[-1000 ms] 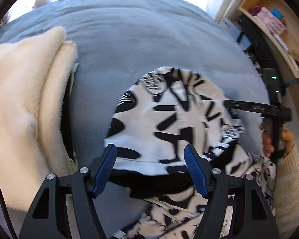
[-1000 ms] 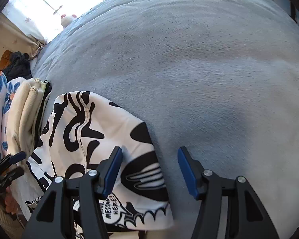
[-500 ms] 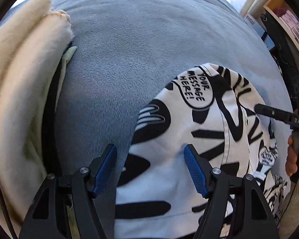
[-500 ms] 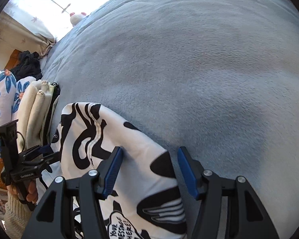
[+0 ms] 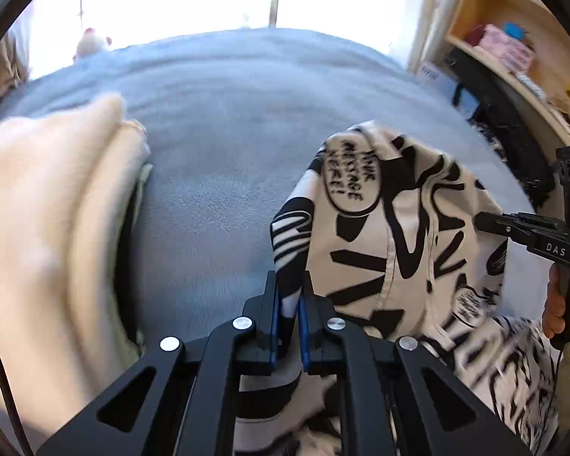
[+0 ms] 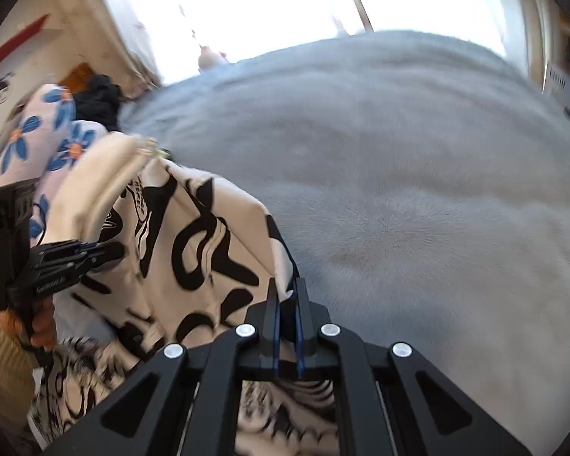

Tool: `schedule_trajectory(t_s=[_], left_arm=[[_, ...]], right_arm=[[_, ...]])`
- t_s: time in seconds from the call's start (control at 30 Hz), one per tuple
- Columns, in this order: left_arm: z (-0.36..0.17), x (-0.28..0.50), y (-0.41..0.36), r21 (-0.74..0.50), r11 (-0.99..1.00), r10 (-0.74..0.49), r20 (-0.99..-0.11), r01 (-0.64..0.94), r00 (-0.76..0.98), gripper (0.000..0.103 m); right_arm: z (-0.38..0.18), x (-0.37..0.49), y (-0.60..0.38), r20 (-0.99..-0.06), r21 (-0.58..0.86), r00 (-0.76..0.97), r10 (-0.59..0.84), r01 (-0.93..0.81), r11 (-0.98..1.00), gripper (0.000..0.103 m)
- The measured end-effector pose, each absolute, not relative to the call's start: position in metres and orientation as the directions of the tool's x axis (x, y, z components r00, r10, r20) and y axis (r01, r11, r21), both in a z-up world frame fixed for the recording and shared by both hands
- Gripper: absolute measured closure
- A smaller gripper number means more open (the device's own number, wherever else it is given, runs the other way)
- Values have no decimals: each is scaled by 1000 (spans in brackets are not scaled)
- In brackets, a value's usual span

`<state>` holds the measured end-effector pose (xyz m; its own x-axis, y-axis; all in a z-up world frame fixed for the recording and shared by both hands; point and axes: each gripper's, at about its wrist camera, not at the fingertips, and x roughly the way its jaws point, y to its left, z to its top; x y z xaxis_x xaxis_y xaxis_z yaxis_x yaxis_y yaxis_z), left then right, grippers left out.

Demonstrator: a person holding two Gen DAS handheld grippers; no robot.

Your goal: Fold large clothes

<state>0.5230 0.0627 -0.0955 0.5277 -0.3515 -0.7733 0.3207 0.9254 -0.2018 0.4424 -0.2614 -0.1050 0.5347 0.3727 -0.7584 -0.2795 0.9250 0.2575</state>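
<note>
A white garment with bold black print [image 5: 391, 228] is lifted off the grey blanket [image 5: 224, 159]. My left gripper [image 5: 288, 304] is shut on one edge of it. My right gripper [image 6: 285, 296] is shut on another edge of the same garment [image 6: 193, 243]. The cloth hangs between the two grippers, and more of it is bunched below. The right gripper also shows at the right of the left wrist view [image 5: 528, 231]. The left gripper shows at the left of the right wrist view [image 6: 76, 254].
A folded cream fleece [image 5: 45, 228] lies at the left on the blanket. A flowered cushion [image 6: 30, 140] and a dark bundle [image 6: 98, 102] sit beyond it. Wooden shelves [image 5: 513, 53] stand to the right. A bright window is behind the bed.
Both grippers have gone from open to shut on the printed garment's edges and have lifted it off the blanket. Both views have tilted up toward the window.
</note>
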Motion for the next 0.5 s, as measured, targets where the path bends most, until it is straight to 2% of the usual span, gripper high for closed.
schedule_trajectory(t_s=[0.23, 0.5], left_arm=[[-72, 421, 89, -310, 894, -444, -715, 324, 540, 97], [-76, 292, 116, -373, 866, -498, -702, 333, 510, 97]], right_arm=[[-66, 317, -260, -648, 250, 635, 420, -344, 905, 98], [-69, 187, -249, -610, 180, 689, 391, -360, 915, 98]])
